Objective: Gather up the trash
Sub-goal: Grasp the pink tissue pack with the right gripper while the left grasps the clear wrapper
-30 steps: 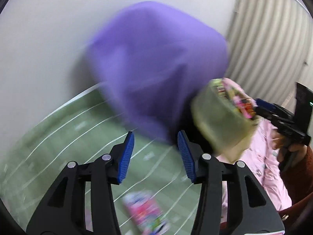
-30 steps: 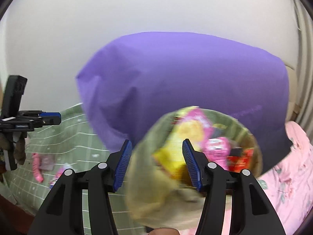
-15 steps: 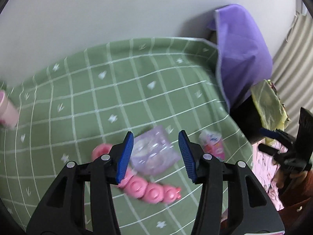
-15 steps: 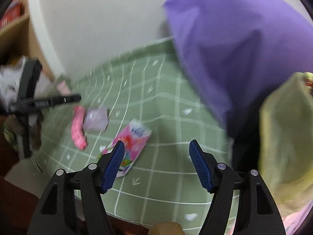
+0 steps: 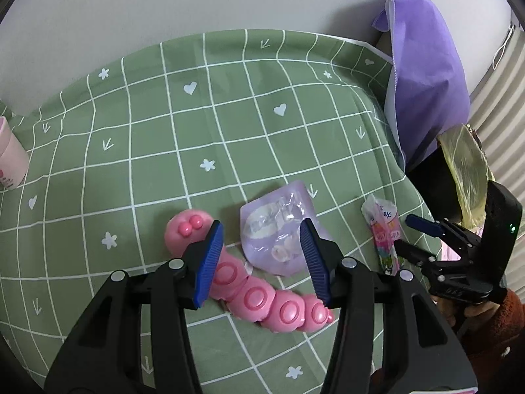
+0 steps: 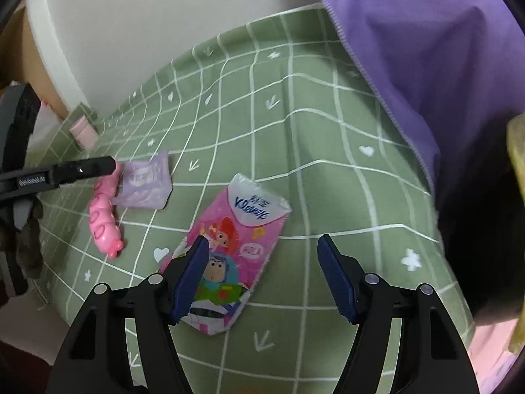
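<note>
the left gripper (image 5: 261,256) hides the middle of the pink caterpillar toy (image 5: 252,295) and one edge of the purple wrapper (image 5: 277,226). the pink tissue pack (image 6: 229,256) has its lower left corner behind a finger of the right gripper (image 6: 262,272). the yellow trash bag (image 6: 516,170) and the pink cup (image 5: 10,159) are cut off by the picture edges.

A crumpled lilac wrapper (image 5: 279,229) lies flat on the green cloth. A pink cartoon-printed tissue packet (image 6: 229,252) lies flat nearby.
</note>
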A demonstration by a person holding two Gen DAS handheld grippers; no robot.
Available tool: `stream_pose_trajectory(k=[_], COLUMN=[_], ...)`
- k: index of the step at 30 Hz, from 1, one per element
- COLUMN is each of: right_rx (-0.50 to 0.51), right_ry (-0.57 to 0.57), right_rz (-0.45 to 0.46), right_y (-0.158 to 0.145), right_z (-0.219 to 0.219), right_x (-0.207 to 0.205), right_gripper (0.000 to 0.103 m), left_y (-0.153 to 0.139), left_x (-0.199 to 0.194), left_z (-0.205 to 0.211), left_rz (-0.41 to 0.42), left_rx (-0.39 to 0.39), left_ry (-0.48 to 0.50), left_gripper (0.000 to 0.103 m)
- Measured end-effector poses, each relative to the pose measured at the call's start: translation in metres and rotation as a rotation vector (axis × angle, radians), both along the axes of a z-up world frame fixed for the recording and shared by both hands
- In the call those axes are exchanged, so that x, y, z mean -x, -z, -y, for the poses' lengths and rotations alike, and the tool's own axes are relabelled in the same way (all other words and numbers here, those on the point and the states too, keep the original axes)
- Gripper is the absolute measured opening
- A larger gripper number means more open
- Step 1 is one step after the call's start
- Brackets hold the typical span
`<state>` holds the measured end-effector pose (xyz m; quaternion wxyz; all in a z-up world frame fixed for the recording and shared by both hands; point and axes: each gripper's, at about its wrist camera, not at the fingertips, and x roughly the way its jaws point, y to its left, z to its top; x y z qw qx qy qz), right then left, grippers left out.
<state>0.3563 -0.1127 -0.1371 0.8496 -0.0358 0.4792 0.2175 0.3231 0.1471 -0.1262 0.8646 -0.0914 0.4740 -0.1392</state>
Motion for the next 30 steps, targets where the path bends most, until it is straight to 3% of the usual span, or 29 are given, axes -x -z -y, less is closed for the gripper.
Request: stream_pose_trajectory(k=[3, 5, 8, 13, 19, 20, 23, 30], right_rx=[0.056, 0.106, 0.056, -0.044, -0.083, -0.089, -0.097, -0.103], right_ry=[-0.051, -0.080, -0.095, -0.060, 0.008, 0.026, 0.060, 0.109], right_rz=[0.033, 0.065, 0.028, 0.009, 0.063, 0.076, 0.097, 0.146], right_y=[0.003, 0.001, -0.003, -0.020, -0.050, -0.056, -0.065, -0.083], right_z=[-0.015, -0.021, -0.015, 0.007, 0.034, 0.040, 0.052, 0.075], right_x=[0.002, 0.007, 0.006, 0.009, 0.018, 0.019, 0.021, 0.025], right_gripper=[0.063, 0.037, 0.010, 0.007, 0.007, 0.007, 0.007, 0.007], left_y=[0.000, -0.001, -0.001, 0.006, 0.019, 0.021, 0.026, 0.005], left_x=[0.002, 0.000, -0.007, -0.028, -0.042, -0.043, -0.044, -0.024], left_z=[-0.003, -0.002, 0.004, 0.017, 0.028, 0.030, 0.035, 0.048], left_rz=[-0.001, 0.000, 0.004, -0.007, -0.070, -0.086, -0.130, -0.050], left_rx=[-0.008, -0.017, -0.047, -0.144, -0.168, -0.172, -0.165, -0.160], left_ry=[-0.007, -0.003, 0.022, 0.080, 0.107, 0.112, 0.106, 0.105], left_gripper=[0.046, 0.046, 0.046, 0.046, 0.046, 0.042, 0.007, 0.001])
